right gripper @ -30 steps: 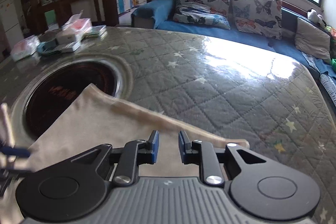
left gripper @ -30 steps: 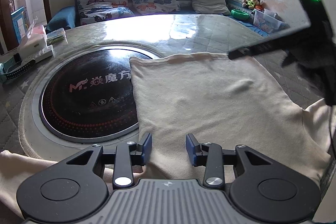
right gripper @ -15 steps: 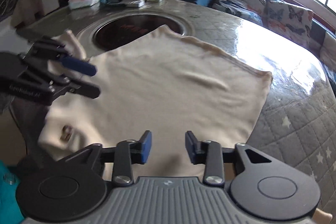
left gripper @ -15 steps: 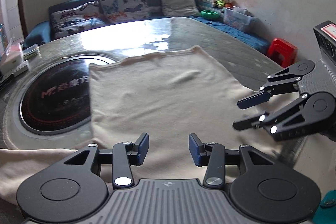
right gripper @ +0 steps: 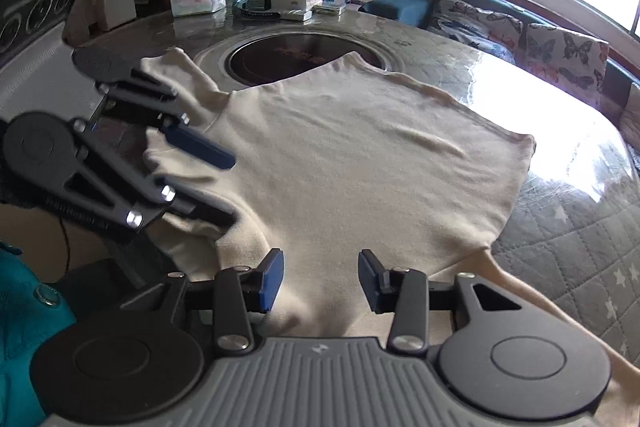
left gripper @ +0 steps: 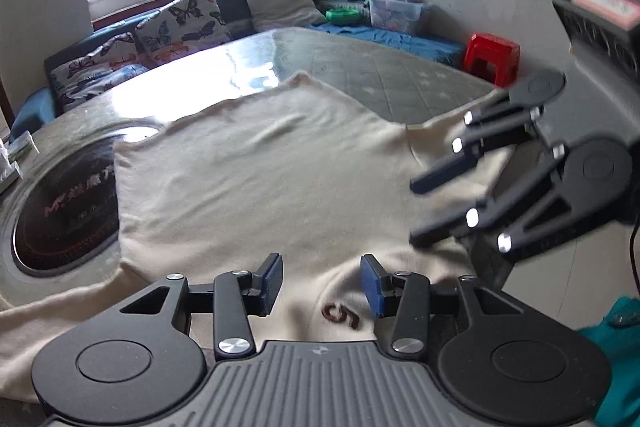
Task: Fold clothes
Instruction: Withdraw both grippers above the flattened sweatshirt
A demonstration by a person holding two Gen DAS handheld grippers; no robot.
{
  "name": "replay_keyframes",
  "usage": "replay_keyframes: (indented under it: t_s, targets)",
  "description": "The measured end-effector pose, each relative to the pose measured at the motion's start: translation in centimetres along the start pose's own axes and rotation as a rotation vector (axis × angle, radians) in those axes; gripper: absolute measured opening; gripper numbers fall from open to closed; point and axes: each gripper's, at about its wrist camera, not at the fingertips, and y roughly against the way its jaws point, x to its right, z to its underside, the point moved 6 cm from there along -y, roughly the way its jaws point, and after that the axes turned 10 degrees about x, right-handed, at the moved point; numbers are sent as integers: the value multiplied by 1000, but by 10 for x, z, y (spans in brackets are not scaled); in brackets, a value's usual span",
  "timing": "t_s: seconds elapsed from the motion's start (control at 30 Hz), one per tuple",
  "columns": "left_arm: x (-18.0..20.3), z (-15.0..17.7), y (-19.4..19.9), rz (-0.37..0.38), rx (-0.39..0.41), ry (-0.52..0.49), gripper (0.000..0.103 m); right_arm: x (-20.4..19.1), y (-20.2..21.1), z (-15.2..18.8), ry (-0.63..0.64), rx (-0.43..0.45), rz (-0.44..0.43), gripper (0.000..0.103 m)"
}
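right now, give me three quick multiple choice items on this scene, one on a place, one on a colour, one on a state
1. The far-left corner of the shirt lies over:
A the dark round hob
B the red stool
C a cushion

2. The shirt is:
A blue
B cream
C grey

3. The left gripper is:
A shut on the shirt
B open, nothing between its pads
C holding a box

Answers:
1 A, the corner overlaps the hob's edge.
2 B, the cloth is pale cream.
3 B, shirt shows through the gap between the pads.
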Motion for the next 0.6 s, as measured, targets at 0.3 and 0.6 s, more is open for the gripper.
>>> replay_keyframes:
  t_s: [0.3,0.6]
  targets:
    - [5,-2,-21,13,-29,13,46,16,26,2,-62,46,59,42]
    - [20,-16,-26,33,0,-2,46,108,79,52,-304,60,405,42]
